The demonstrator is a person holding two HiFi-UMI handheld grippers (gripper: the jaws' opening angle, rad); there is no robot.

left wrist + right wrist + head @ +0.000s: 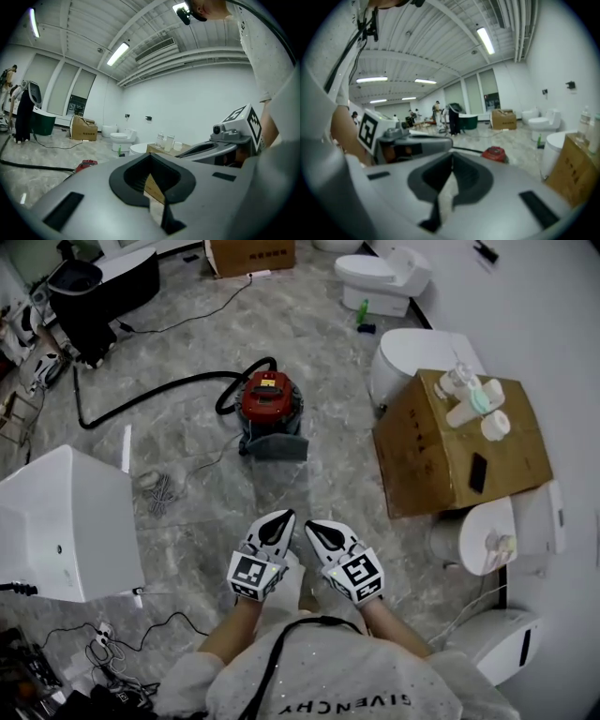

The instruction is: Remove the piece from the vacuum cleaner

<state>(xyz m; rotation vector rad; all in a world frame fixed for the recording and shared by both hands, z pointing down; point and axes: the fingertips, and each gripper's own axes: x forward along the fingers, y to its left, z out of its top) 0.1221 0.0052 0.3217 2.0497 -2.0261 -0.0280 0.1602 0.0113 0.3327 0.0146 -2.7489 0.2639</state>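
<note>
A red canister vacuum cleaner [270,404] with a grey base and a black hose [150,395] stands on the marble floor, well ahead of both grippers. It shows small and low in the left gripper view as a red vacuum [84,164] and at mid right in the right gripper view as a red vacuum [494,153]. My left gripper [278,522] and right gripper [317,529] are held side by side close to the person's body, both shut with nothing between the jaws. The piece on the vacuum is too small to make out.
A cardboard box [459,442] with white bottles on top rests over a toilet at the right. More toilets [384,279] stand at the back and right. A white cabinet [66,526] is at the left, with cables [122,638] on the floor.
</note>
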